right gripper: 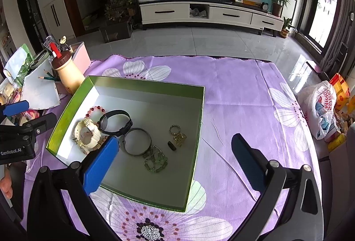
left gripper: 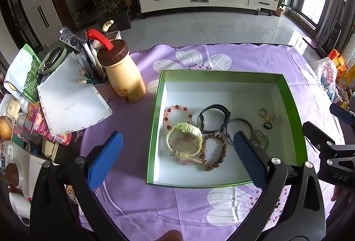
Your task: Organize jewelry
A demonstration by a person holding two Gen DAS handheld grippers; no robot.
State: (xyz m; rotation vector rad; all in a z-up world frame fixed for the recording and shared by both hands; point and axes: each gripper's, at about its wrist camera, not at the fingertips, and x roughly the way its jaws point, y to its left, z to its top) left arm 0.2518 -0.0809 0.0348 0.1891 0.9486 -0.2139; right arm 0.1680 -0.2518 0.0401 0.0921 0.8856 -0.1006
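A green box (left gripper: 156, 130) (right gripper: 200, 121) with a white floor sits on the purple flowered cloth. In it lie a cream watch (left gripper: 184, 137) (right gripper: 85, 135), a black watch (left gripper: 213, 117) (right gripper: 114, 122), a red bead bracelet (left gripper: 177, 113) (right gripper: 95, 110), a brown bead bracelet (left gripper: 216, 152), a metal bangle (left gripper: 240, 127) (right gripper: 136, 141), a chain (right gripper: 155, 161), rings and gold charms (left gripper: 267, 117) (right gripper: 177, 134). My left gripper (left gripper: 177, 161) is open and empty above the box's near left. My right gripper (right gripper: 175, 163) is open and empty above the box's near right.
A cream bottle with a brown lid (left gripper: 121, 75) (right gripper: 67, 73), a pen holder (left gripper: 93, 67), white paper (left gripper: 68, 98) and clutter crowd the left. A plastic bag (left gripper: 328, 75) (right gripper: 319, 107) and yellow items lie at the right edge. The purple cloth (right gripper: 239, 94) covers the table.
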